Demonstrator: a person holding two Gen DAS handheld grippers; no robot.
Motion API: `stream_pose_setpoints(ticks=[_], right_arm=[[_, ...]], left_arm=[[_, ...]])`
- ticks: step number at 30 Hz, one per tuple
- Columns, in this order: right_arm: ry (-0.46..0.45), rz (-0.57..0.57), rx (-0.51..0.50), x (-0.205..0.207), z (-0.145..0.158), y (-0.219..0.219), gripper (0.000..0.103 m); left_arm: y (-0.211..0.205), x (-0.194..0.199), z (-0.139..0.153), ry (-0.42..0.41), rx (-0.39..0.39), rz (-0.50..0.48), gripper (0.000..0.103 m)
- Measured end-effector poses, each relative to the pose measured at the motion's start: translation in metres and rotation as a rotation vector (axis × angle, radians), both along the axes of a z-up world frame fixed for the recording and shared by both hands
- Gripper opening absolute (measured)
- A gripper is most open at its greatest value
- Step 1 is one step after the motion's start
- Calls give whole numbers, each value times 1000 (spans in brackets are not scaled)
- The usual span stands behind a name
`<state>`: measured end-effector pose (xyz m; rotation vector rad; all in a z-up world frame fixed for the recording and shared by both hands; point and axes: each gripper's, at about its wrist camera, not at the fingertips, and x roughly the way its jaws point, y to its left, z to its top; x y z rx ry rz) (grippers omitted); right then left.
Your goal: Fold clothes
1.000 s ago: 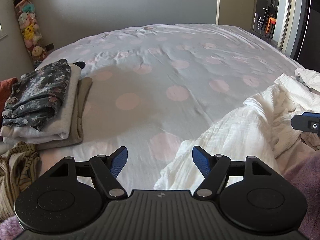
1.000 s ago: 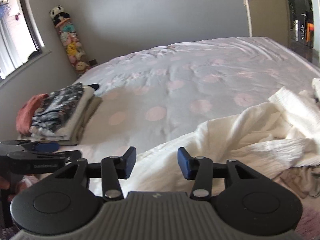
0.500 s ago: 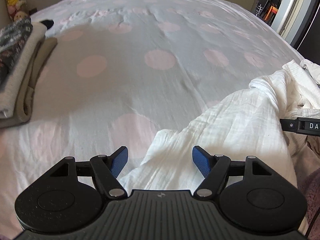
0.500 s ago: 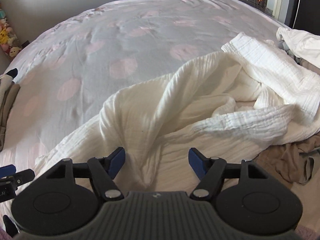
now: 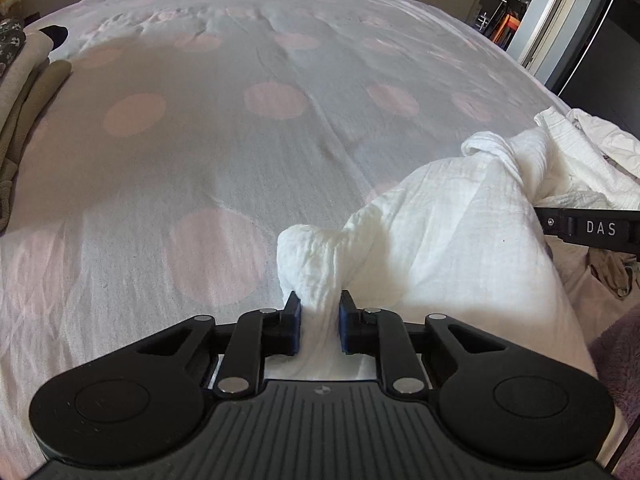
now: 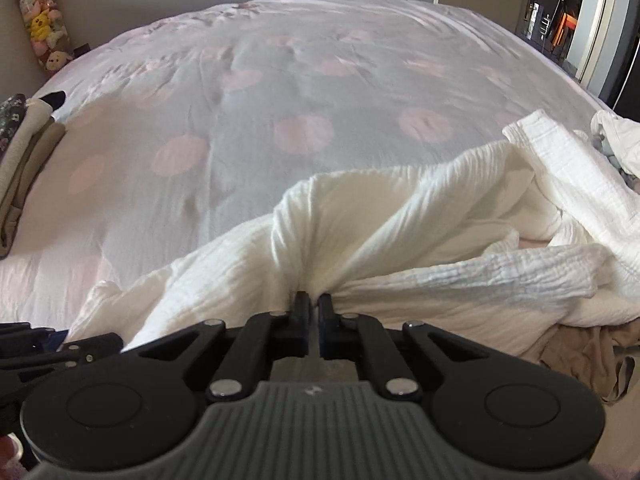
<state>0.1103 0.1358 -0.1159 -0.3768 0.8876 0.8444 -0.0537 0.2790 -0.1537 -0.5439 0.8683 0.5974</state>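
A crumpled white muslin garment (image 5: 460, 216) lies on the near right part of the bed; it also shows in the right wrist view (image 6: 420, 240). My left gripper (image 5: 319, 320) is shut on a bunched edge of this garment, which stands up in a fold between the blue pads. My right gripper (image 6: 313, 316) is shut on another bunched fold of the same garment. The right gripper's arm (image 5: 592, 228) shows at the right edge of the left wrist view. The left gripper (image 6: 60, 356) shows at the lower left of the right wrist view.
The bed cover (image 5: 260, 140) is grey-white with pink dots. A stack of folded clothes (image 5: 24, 92) sits at the left edge (image 6: 24, 148). More loose clothes (image 6: 580, 360) lie at the right. Plush toys (image 6: 40, 20) hang at the far left wall. A doorway (image 6: 568, 24) is at the far right.
Both grippers have gone from open to shut on the white garment. Each has moved in low over the bed, and the cloth is now bunched up between the pads.
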Motion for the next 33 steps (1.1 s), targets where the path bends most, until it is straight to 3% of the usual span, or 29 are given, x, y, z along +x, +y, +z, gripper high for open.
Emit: stream_pose_setpoints(ticks=[5, 10, 16, 19, 21, 24, 27, 33], right_arm=[[-27, 63, 140, -18, 53, 5, 4], [-70, 162, 309, -37, 120, 12, 2], [-76, 251, 488, -50, 183, 11, 1], [-119, 257, 522, -58, 200, 7, 1], [-131, 218, 527, -56, 198, -2, 1], [-100, 158, 480, -43, 175, -17, 1], [-59, 102, 383, -34, 134, -37, 1], [60, 9, 237, -28, 60, -88, 1]], left_arm=[[17, -28, 33, -73, 8, 106, 12], [41, -69, 101, -135, 152, 203, 12], [54, -106, 183, -132, 372, 310, 10], [53, -116, 201, -84, 427, 332, 10], [53, -120, 207, -47, 449, 342, 10], [51, -118, 184, 41, 406, 322, 10], [46, -109, 149, 128, 337, 269, 10], [30, -95, 99, 207, 201, 167, 16]])
